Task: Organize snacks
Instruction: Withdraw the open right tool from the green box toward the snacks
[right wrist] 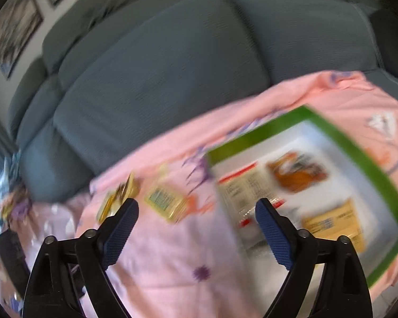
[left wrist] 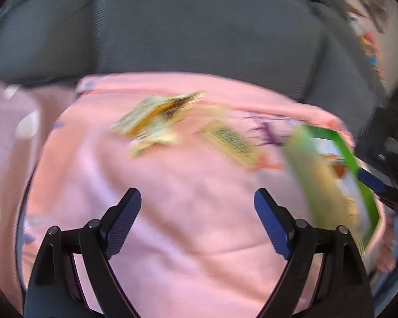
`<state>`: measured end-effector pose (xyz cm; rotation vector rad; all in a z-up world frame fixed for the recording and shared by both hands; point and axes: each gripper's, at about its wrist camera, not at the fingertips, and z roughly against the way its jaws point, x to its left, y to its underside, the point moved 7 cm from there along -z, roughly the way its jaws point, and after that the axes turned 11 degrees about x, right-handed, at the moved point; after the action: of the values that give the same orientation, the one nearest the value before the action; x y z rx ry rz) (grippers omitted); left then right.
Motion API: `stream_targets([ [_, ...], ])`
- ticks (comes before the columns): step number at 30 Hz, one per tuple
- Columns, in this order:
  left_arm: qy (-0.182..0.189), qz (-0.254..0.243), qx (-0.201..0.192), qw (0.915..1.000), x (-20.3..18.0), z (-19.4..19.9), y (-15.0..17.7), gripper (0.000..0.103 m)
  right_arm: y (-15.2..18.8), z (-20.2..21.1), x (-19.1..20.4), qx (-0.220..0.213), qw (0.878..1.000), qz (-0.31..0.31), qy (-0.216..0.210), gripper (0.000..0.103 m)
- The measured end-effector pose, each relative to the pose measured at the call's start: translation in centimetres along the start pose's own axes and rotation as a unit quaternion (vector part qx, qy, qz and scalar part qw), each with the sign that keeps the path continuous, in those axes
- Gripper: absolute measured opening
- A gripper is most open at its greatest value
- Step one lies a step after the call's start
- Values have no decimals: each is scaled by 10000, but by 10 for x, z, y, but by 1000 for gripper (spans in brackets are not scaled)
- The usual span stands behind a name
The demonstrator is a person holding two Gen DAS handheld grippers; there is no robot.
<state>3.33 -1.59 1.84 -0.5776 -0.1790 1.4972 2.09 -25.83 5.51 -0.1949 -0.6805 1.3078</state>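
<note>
Motion blur smears print on green-bordered box (right wrist: 305, 185) and two yellow snack packets (left wrist: 151, 122), all lying on pink quilted blanket (left wrist: 185, 212). Left gripper (left wrist: 197, 220) and right gripper (right wrist: 196, 228) spread wide, empty.

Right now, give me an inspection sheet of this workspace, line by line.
Surface: pink blanket with purple and orange prints, spread over a grey sofa.
Job's things: green-bordered snack box, apparently tilted on the blanket; small yellow packets and another yellow packet lie loose to its left. Motion blur hides the labels.
Clutter: nothing seen on the blanket beyond the snacks.
Grippers: left gripper open, empty, over bare blanket; right gripper open, empty, one finger in front of the box's near edge, contact unclear.
Cables: nothing seen.
Surroundings: framed pictures on the wall; dark objects beside the sofa, unidentifiable.
</note>
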Motion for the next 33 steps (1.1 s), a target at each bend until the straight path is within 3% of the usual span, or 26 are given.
stream_targets([
  [3,-95,184,160,9997,20,-5,0,87,9,-27,20,315,9993,213,-45,90],
  [10,-21,380,70,9993,32,6,0,87,34,-70,45,780,9961,404,94,90],
  [14,-82,415,81,9991,36,5,-1,87,44,-85,49,855,9939,502,475,90],
  [23,-164,348,93,9992,37,0,0,88,52,-106,44,1099,9904,379,743,90],
  [33,-256,423,112,9987,44,-2,0,88,56,-108,47,1195,9893,445,713,90],
])
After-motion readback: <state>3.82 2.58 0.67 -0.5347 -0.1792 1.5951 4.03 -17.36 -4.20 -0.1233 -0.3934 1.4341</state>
